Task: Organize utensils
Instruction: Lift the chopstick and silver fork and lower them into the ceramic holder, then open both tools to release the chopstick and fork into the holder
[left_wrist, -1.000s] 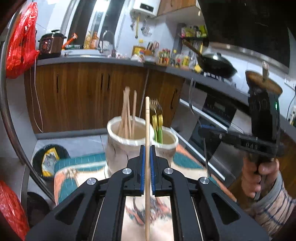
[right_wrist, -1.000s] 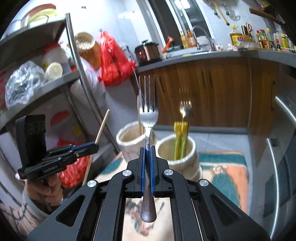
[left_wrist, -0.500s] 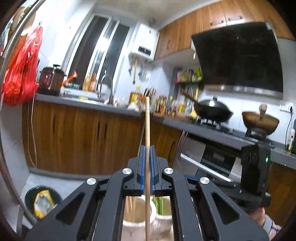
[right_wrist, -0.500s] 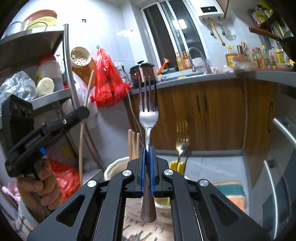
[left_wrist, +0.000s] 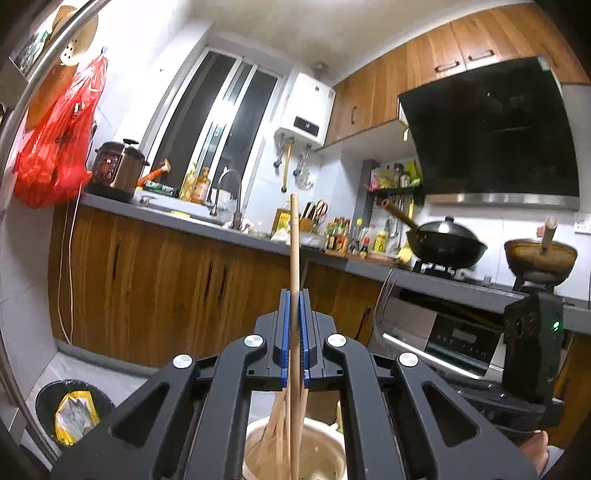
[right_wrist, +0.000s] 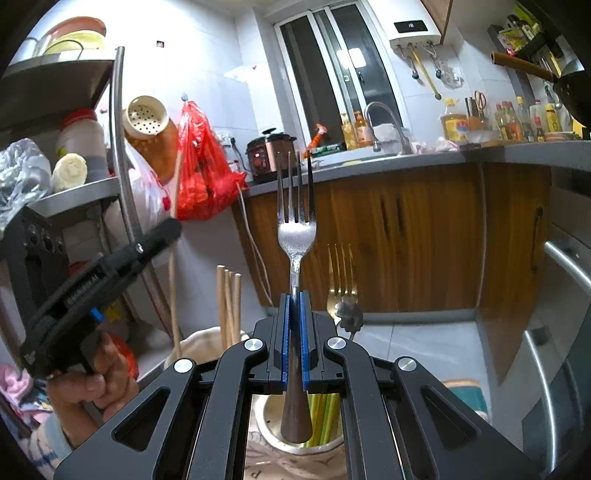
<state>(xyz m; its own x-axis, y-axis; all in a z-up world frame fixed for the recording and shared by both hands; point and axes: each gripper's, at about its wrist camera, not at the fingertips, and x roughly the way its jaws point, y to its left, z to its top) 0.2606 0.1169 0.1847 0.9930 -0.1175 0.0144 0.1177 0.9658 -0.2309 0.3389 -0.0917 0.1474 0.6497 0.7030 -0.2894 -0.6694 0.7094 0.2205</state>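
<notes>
My left gripper (left_wrist: 294, 295) is shut on a wooden chopstick (left_wrist: 294, 251) held upright, its lower end inside a white ceramic holder (left_wrist: 258, 435) that holds several more chopsticks. My right gripper (right_wrist: 294, 297) is shut on a silver fork (right_wrist: 296, 236) with a dark wooden handle, tines up, handle end just above a second white holder (right_wrist: 269, 432) that holds a fork (right_wrist: 341, 277) and yellow-green utensils. The left gripper (right_wrist: 162, 232) and its chopstick also show at the left of the right wrist view, over the chopstick holder (right_wrist: 207, 338).
Wooden cabinets and a grey counter (left_wrist: 177, 218) run behind, with a stove and wok (left_wrist: 447, 243) at right. A black bin (left_wrist: 70, 406) stands on the floor at left. A metal shelf rack (right_wrist: 74, 192) stands at left in the right wrist view.
Both grippers have moved down over the holders. The chopstick's lower end has gone into the chopstick holder, and the fork's handle has come down to the rim of the second holder.
</notes>
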